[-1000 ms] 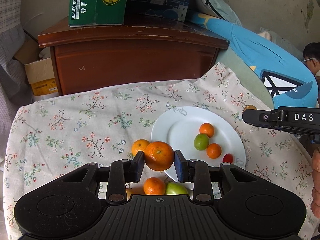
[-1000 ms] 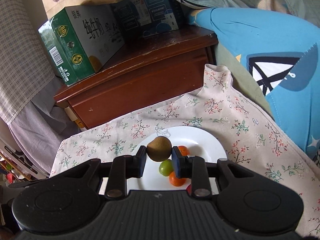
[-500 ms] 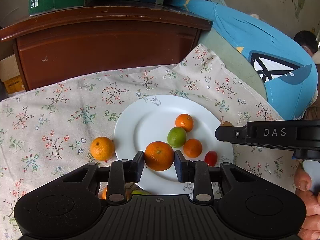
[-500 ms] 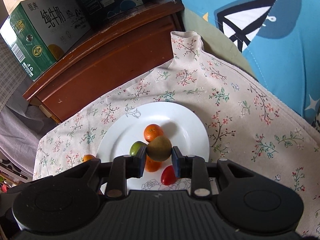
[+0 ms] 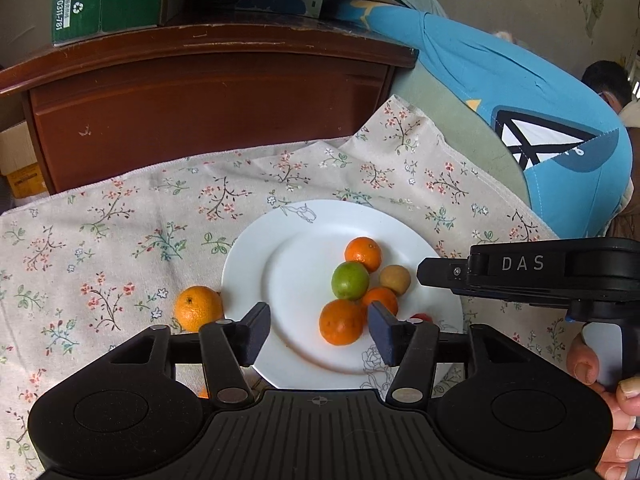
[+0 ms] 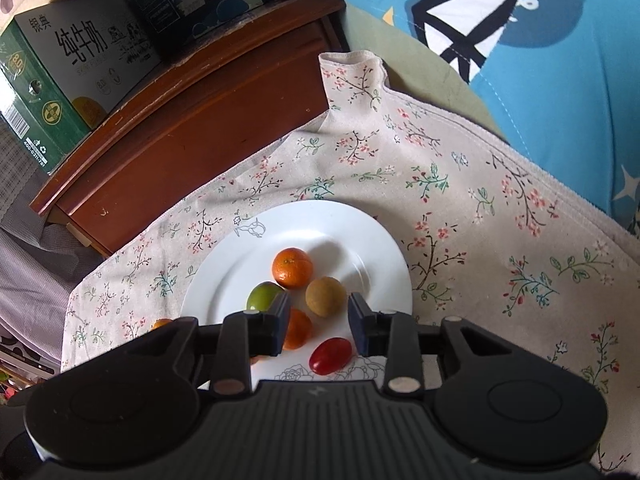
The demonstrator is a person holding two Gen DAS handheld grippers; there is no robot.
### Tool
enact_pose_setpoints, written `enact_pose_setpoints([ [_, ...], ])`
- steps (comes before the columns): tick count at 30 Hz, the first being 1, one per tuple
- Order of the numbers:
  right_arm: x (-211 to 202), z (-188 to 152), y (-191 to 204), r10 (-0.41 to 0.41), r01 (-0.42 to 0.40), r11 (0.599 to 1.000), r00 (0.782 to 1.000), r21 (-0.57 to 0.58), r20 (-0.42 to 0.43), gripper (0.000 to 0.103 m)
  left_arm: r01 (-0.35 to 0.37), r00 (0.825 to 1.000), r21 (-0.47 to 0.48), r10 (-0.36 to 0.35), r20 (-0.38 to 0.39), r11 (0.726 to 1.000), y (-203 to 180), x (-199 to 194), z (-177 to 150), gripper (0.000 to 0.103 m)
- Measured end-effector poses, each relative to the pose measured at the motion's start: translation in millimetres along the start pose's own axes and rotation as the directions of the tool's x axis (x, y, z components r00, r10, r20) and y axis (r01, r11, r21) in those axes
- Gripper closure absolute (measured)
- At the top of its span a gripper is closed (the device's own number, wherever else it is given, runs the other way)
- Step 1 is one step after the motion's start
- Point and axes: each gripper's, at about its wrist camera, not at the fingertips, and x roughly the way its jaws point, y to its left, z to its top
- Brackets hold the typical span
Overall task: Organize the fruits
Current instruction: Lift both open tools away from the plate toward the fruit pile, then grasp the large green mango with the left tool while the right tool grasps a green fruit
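Both grippers over the white plate (image 5: 248, 264) at the moment of release. The left gripper (image 5: 319, 330), which a second ago clamped the large orange (image 5: 342, 322) above the cloth, now has its jaws opening, and that orange rests free on the near part of the plate, between the pads but touching neither. The right gripper (image 6: 319, 317) likewise carried the brown kiwi-like fruit (image 6: 326, 296); its jaws are opening, and the fruit sits on the plate just beyond them, apart from both pads. Two more fruits are thus sorted. Also on the plate: a small mandarin (image 6: 292, 268) at the far side, a green lime (image 5: 350, 281), another mandarin (image 5: 382, 300) and a glossy red oval tomato (image 6: 331, 356) near the right rim. One dimpled orange (image 5: 199, 308) lies on the cloth, touching the plate's left rim. The plate is smooth glazed ceramic with a faint line drawing; the floral tablecloth (image 5: 120, 240) is matte woven fabric, creased at its far edge
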Motion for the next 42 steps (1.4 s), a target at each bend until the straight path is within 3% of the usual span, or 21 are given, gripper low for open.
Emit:
enact_pose_setpoints([
  [9, -13.5, 1.7, 17.0, 0.022, -0.018, 0.996, 0.999, -0.082, 0.049, 0.054, -0.100, 0.995, 0.045, 0.099, 0.015, 0.994, 10.6, -39.5, 13.2, 0.032],
  [14, -15.3, -4.1, 29.0, 0.038, -0.034, 0.988, 0.999, -0.148, 0.028, 0.053, -0.153, 0.988, 0.056, 0.153, 0.010, 0.987, 26.9, -59.7, 8.8, 0.022],
  [17, -16.8, -11.7, 37.7, 0.059, -0.054, 0.980, 0.998, -0.190, 0.022, 0.053, -0.184, 0.983, 0.056, 0.184, 0.010, 0.981, 36.6, -68.7, 2.3, 0.021],
  [20, -18.8, -22.2, 47.2, 0.068, -0.058, 0.966, 0.997, -0.253, 0.031, 0.043, -0.219, 0.976, 0.027, 0.219, 0.022, 0.975, 51.4, -76.2, -4.4, 0.021],
  [28, -16.6, -47.3, 67.7, 0.163, -0.179, 0.930, 0.984, -0.321, -0.077, 0.042, -0.192, 0.981, -0.102, 0.191, -0.013, 0.976, 82.9, -80.3, -10.3, 0.021],
  [35, -18.8, -67.9, 81.4, 0.226, -0.272, 0.876, 0.961, -0.398, -0.159, 0.043, -0.201, 0.979, -0.032, 0.199, -0.051, 0.979, 82.8, -78.9, -24.6, 0.021],
  [42, -11.8, -91.6, 96.6, 0.240, -0.337, 0.811, 0.937, -0.478, -0.254, 0.051, -0.201, 0.972, -0.016, 0.198, -0.128, 0.979, 87.1, -70.8, -33.9, 0.021],
])
